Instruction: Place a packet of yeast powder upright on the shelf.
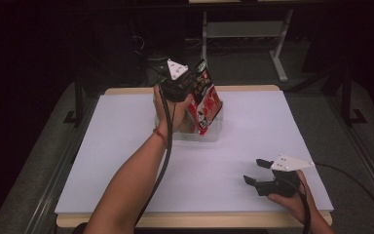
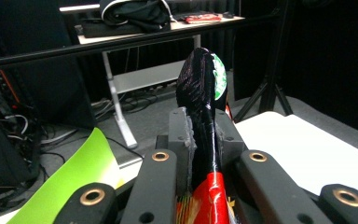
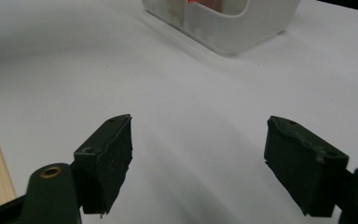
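A red, black and white snack bag (image 1: 203,100) hangs tilted over a clear plastic bin (image 1: 213,131) at the far middle of the table, its lower end inside the bin. My left gripper (image 1: 191,80) is shut on the bag's upper edge. In the left gripper view the bag (image 2: 203,93) stands edge-on, pinched between the two pads (image 2: 182,135). My right gripper (image 1: 255,170) rests near the table's front right, jaws wide open and nothing between them. The right gripper view shows its jaws (image 3: 198,163) over bare white surface, with the bin (image 3: 223,23) farther ahead.
A white sheet (image 1: 126,146) covers the wooden table. Beyond the table stands a white desk frame (image 1: 277,44) on a grey floor. A bright green sheet (image 2: 74,177) shows at the lower left of the left gripper view. Dark equipment and cables lie behind.
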Action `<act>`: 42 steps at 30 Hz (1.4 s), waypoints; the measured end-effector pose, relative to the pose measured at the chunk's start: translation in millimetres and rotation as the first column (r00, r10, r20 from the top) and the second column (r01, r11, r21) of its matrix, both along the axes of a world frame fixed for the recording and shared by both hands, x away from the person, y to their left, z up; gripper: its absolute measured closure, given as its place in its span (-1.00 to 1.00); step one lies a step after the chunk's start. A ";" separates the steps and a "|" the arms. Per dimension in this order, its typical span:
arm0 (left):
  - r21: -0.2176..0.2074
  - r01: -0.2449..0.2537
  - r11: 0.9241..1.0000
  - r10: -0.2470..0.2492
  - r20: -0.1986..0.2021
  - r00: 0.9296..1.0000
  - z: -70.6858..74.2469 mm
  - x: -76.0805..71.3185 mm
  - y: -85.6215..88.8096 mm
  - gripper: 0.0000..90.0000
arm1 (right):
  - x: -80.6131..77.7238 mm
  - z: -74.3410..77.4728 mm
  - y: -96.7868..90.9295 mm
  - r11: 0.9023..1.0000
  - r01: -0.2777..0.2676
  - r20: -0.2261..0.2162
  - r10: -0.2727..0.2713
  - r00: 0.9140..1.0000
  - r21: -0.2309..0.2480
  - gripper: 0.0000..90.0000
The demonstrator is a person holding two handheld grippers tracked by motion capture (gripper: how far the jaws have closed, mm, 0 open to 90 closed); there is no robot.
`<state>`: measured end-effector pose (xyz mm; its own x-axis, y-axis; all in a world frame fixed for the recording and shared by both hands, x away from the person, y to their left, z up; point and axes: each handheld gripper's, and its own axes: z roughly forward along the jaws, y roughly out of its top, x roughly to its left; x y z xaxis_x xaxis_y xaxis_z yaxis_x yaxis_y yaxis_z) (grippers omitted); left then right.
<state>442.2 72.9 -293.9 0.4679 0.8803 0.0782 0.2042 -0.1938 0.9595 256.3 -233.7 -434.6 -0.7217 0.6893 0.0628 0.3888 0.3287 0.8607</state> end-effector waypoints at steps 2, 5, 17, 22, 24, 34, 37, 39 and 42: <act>0.010 -0.008 1.000 0.008 -0.005 1.000 -2.6 4.1 -1.8 0.79 | -0.1 -0.2 0.0 1.000 -0.002 -0.001 0.002 1.000 -0.001 -0.50; 0.008 -0.015 1.000 0.015 0.002 1.000 -5.5 8.5 -2.9 0.78 | 0.0 -0.8 -0.2 1.000 -0.004 -0.005 0.004 1.000 -0.001 -0.50; 0.095 0.028 0.995 -0.034 0.058 0.998 -19.4 7.6 -18.6 0.77 | 0.1 -2.1 0.3 1.000 -0.001 -0.015 0.001 1.000 -0.003 -0.49; 0.111 0.052 0.992 -0.059 0.056 0.997 -26.4 5.6 -25.0 0.75 | -0.2 -2.7 1.8 1.000 -0.008 -0.018 0.008 1.000 -0.010 -0.49; 0.107 0.068 0.992 -0.075 0.057 0.996 -27.2 4.8 -27.2 0.73 | 0.0 -2.5 1.5 1.000 -0.009 -0.016 0.009 1.000 -0.008 -0.49; 0.041 0.139 0.989 -0.140 0.012 0.990 -40.4 4.2 -32.6 0.60 | -0.2 -2.9 1.7 1.000 -0.013 -0.015 0.013 1.000 -0.017 -0.47; 0.026 0.150 0.988 -0.150 0.005 0.989 -40.1 4.9 -30.8 0.58 | -0.9 -2.4 0.8 1.000 -0.013 -0.013 0.013 1.000 -0.010 -0.47; -0.002 0.157 0.988 -0.157 -0.004 0.988 -40.6 5.4 -28.7 0.56 | -0.2 -2.7 0.1 1.000 -0.010 -0.017 0.009 1.000 -0.009 -0.47; 0.000 0.171 0.985 -0.171 -0.002 0.985 -41.0 5.1 -27.5 0.54 | 0.2 -3.1 0.0 1.000 -0.009 -0.018 0.009 1.000 -0.009 -0.47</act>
